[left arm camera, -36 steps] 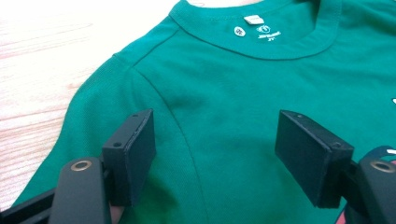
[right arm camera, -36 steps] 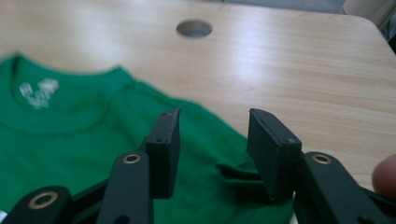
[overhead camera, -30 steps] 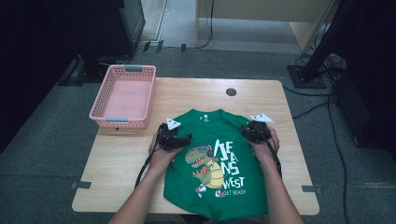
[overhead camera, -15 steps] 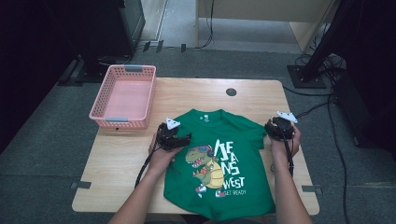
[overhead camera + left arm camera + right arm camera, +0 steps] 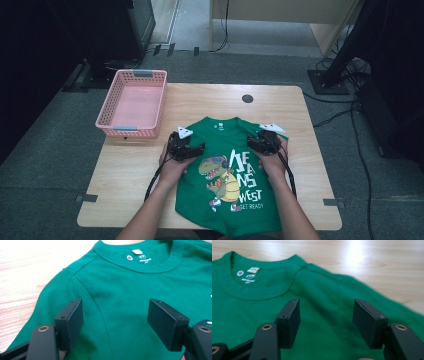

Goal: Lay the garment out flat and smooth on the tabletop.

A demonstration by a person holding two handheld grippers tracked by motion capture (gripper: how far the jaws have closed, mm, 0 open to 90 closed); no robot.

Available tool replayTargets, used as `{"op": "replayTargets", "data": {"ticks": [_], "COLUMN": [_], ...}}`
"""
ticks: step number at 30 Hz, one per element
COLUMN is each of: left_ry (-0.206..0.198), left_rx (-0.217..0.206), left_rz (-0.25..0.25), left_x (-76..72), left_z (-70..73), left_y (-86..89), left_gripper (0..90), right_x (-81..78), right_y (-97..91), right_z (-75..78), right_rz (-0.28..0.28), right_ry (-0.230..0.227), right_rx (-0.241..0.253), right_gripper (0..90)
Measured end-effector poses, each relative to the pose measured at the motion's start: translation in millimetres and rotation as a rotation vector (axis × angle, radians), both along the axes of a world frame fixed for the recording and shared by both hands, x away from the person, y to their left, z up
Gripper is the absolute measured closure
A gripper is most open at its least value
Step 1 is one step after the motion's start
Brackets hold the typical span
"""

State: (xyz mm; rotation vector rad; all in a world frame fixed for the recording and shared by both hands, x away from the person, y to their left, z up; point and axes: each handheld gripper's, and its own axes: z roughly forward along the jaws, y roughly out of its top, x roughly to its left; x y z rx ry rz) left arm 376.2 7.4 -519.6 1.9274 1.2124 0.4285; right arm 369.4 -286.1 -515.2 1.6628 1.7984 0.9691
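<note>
Two grippers hover over one green shirt (image 5: 225,170), which lies flat, print side up, from the middle to the lower edge of the high view, its collar toward the far side of the table (image 5: 300,107). Starting at the upper left of that frame, we see a pink basket (image 5: 132,102) standing empty at the table's left edge, so nothing has gone into it. The shirt looks spread and smoothed but, as we judge it, no fold has been made; the folding and any putting away are left. Moving right, our left gripper (image 5: 186,149) sits over the shirt's left shoulder; in the left gripper view its jaws stand well apart above the cloth near the sleeve seam, pinching nothing. Further right, our right gripper (image 5: 264,142) is over the other shoulder; its jaws have just been opening and now stand wide, with green fabric below them but nothing clamped between.
</note>
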Motion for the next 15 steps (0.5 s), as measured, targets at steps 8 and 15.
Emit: {"op": "replayTargets", "data": {"ticks": [8, 15], "left_ry": [-0.003, -0.048], "left_rx": [0.0, -0.029], "left_rz": [0.003, 0.05], "left_x": [-0.5, -4.6], "left_z": [0.2, 2.7], "left_y": [0.2, 6.3], "left_gripper": [29.6, 29.6], "right_x": [-8.5, -4.5], "right_y": [42.1, 38.7], "right_z": [-3.8, -8.6], "right_rz": [0.147, 0.137], "right_ry": [-0.015, 0.024], "right_rx": [-0.08, -0.087], "right_gripper": [31.0, 27.9]}}
